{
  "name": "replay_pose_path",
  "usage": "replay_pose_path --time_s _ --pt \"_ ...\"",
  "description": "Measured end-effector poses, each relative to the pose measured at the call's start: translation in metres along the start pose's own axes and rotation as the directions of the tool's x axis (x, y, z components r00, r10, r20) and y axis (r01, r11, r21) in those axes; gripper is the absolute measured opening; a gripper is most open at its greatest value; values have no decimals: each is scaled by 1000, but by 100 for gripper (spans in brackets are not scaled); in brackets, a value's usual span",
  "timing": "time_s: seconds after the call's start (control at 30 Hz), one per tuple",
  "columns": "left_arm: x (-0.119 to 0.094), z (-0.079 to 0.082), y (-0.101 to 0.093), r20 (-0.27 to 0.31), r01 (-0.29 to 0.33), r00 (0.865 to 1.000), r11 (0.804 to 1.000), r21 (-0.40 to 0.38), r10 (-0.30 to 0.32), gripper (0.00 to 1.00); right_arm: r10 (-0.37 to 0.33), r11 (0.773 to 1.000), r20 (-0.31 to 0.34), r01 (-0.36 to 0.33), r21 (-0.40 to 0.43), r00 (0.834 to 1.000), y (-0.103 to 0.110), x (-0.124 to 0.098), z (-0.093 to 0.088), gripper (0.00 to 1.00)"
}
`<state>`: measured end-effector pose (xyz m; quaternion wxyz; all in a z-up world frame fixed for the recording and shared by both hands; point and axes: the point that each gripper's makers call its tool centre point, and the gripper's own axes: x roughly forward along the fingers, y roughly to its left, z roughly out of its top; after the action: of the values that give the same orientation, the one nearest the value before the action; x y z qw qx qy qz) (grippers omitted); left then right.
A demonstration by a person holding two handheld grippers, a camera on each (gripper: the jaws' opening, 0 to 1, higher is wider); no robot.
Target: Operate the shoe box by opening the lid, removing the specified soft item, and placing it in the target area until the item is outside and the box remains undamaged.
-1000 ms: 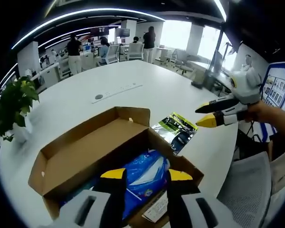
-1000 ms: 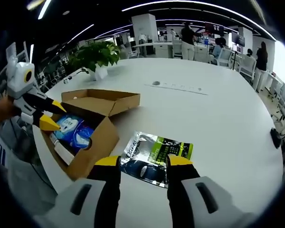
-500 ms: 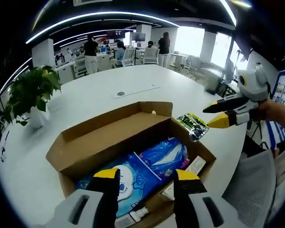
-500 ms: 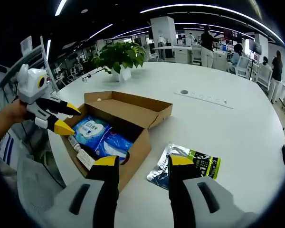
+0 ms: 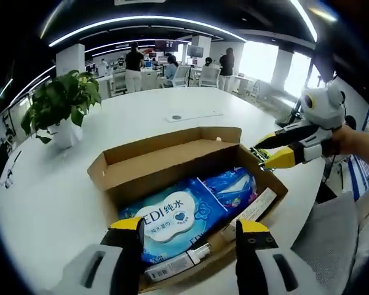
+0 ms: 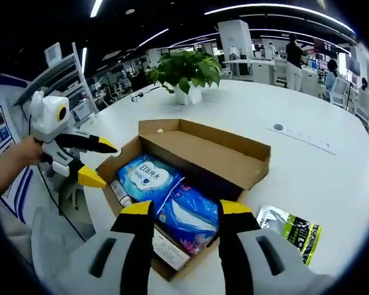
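Cardboard shoe box [image 5: 190,178] sits w/ lid folded back, so contents lie exposed. Both grippers, left gripper [image 5: 187,230] & right gripper [image 6: 179,212], hover over the near rim, jaws wide, holding nothing (prob. lining up a pick). Inside: crinkly blue wipes pack [image 6: 144,178], soft, glossy. Green foil pouch [image 6: 292,230] lies flat on white table [image 6: 307,172], right of box.

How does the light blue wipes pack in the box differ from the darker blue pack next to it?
The light blue wipes pack lies flat and smooth, with a white oval label; the darker blue pack is crinkled and glossy, with no such label showing. The wipes pack looks larger. Both lie side by side inside the open shoe box.
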<state>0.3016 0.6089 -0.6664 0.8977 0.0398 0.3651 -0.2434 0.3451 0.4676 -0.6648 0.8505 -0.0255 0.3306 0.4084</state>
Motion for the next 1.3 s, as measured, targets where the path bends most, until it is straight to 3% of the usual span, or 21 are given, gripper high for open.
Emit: replay_pose_path --time_s 0.23,0.6,1.1,1.3 --pt "-4 -7 6 11 0 1000 1000 2 0 67 49 998 -23 -49 -24 999 13 22 4 38" --pt "-13 -12 13 53 10 999 1000 19 -11 78 115 987 -117 -126 -98 986 33 62 -10 35" --pt "-22 -21 18 79 -4 997 1000 -10 5 83 160 986 -202 -165 -11 966 31 100 -26 29" --pt "-22 -26 17 78 -5 997 1000 -15 6 83 174 985 -199 -166 55 964 30 110 -24 27"
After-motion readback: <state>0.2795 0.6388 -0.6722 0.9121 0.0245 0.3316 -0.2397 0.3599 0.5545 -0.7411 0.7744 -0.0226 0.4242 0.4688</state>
